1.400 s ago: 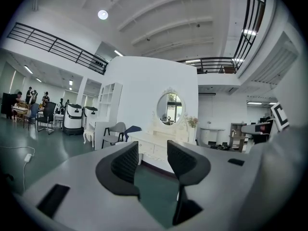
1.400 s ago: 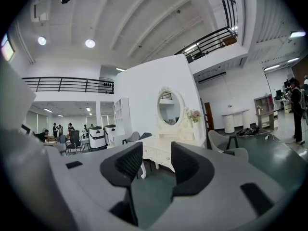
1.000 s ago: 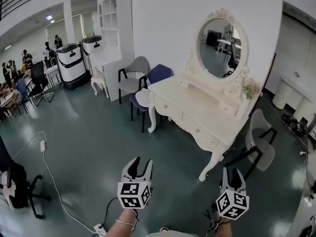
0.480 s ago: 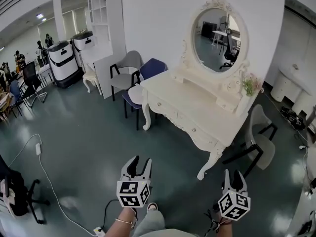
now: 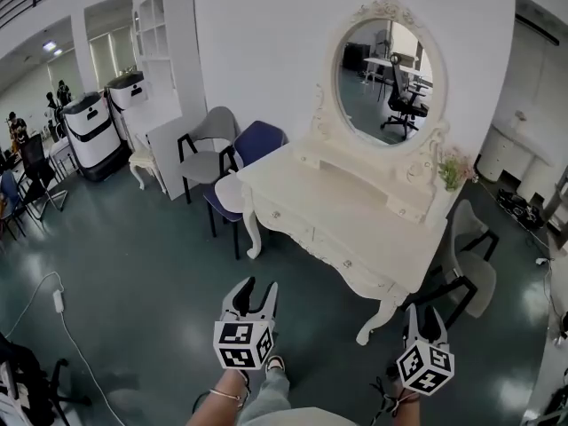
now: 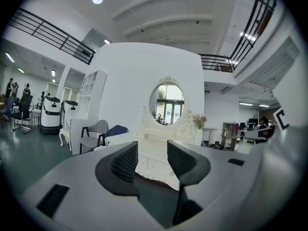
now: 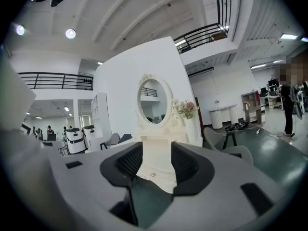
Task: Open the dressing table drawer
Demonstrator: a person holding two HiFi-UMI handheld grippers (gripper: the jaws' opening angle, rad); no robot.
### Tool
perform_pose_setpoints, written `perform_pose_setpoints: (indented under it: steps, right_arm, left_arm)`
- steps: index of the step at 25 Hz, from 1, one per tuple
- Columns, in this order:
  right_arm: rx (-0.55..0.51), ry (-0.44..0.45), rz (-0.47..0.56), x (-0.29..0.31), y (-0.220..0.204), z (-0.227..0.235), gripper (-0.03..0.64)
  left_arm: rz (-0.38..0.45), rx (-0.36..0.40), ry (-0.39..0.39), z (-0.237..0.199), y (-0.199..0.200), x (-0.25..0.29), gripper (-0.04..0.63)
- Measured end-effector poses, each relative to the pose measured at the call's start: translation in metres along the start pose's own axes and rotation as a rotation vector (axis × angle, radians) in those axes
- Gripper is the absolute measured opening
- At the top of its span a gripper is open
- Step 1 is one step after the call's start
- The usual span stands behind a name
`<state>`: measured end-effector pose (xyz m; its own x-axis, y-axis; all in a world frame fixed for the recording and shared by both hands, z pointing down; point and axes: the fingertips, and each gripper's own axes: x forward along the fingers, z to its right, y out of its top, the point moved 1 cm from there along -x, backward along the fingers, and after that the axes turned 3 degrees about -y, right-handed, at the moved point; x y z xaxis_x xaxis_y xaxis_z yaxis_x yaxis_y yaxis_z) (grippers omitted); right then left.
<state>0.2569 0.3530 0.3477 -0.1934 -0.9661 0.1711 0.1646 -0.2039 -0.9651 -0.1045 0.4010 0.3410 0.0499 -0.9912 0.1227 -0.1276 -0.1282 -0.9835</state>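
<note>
Bare floor runs open between left gripper, right gripper and the dressing table front. Blue chair crowds the table's left end. Grey chair stands just beside its right leg. Cable lies far left, well apart.

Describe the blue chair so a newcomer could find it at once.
Start at the white dressing table with the oval mirror. At its left end in the head view stand two chairs; the blue chair is nearest the table, beside the grey chair.
</note>
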Motion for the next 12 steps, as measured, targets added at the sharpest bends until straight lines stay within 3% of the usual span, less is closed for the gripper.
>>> perform_pose_setpoints:
  steps: [6,12]
  right_arm:
    - [0.03,-0.036,0.022,0.071,0.016,-0.035,0.178]
    - [0.041,-0.09,0.01,0.124,0.022,-0.054,0.178]
  left_arm:
    - [0.005,0.035,-0.028,-0.053,0.038,0.076,0.184]
    - [-0.019,0.03,-0.064,-0.088,0.051,0.141,0.184]
